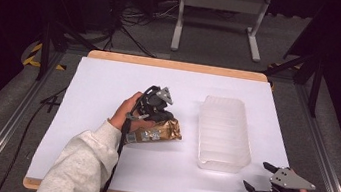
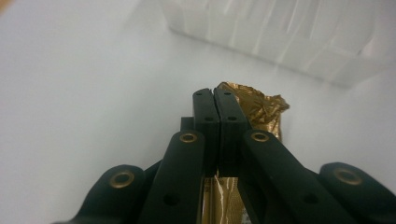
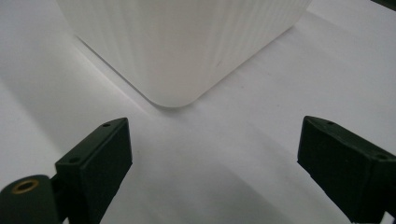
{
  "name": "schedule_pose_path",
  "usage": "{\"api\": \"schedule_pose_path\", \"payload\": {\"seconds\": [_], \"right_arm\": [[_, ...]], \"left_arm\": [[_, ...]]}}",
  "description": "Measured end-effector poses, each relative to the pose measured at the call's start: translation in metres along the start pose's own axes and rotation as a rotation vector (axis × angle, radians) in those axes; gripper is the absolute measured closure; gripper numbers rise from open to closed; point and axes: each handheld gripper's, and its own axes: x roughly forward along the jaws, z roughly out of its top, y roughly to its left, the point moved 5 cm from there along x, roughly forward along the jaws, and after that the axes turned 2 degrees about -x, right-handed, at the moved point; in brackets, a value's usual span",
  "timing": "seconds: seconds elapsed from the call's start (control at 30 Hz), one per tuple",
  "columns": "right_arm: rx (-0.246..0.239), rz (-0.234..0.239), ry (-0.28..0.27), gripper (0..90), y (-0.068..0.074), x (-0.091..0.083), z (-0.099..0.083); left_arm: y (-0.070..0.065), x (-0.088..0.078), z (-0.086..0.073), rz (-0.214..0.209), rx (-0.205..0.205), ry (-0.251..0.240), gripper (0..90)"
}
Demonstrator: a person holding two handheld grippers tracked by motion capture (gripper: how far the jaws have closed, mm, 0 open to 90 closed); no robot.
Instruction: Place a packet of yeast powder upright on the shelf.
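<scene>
— Two hand-held grippers are in play. By the left hand-held gripper (image 1: 163, 117), left of the frame's centre in the high view, a gold foil packet (image 1: 156, 132) is pinched: its jaws are pressed together with the crinkled foil edge caught between them, as seen in the left gripper view (image 2: 261, 109).

— And the packet's place?

— Middle of the white counter (image 1: 109, 87), just left of the translucent plastic container (image 1: 223, 134), one end gripped, the rest apparently low over the sheet. Whether it is fully clear of the counter cannot be told.

— The right hand-held gripper (image 1: 260, 177)?

— Held at the lower right, jaws wide apart, nothing between them, aimed at the container's near corner (image 3: 177, 93).

— How is the step best done?

— Judged as a lift toward the container, the packet should be raised enough that its hanging end clears the rim, then carried across level. Since only a thin foil edge is clamped, swinging should be avoided lest it slip. The container could be steadied if nudged.
</scene>
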Motion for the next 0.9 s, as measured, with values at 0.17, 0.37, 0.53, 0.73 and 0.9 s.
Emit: {"api": "schedule_pose_path", "payload": {"seconds": [0.17,0.37,0.53,0.73,0.9], "right_arm": [[-0.001,0.005,-0.003,10.6,0.001,0.001,0.002],[-0.001,0.005,-0.003,10.6,0.001,0.001,0.002],[0.000,0.004,-0.002,10.6,0.001,0.001,0.002],[0.001,0.004,-0.002,10.6,0.001,0.001,0.002],[-0.001,0.005,-0.006,10.6,0.001,0.001,0.002]], "left_arm": [[-0.010,-0.024,0.005,0.044,-0.002,-0.131,89.4],[-0.017,-0.038,0.006,0.058,-0.013,-0.230,89.4],[-0.021,-0.046,0.009,0.107,-0.013,-0.285,89.7],[-0.025,-0.058,0.020,0.121,-0.017,-0.374,89.7],[-0.029,-0.061,0.031,0.107,-0.017,-0.412,89.7]]}}
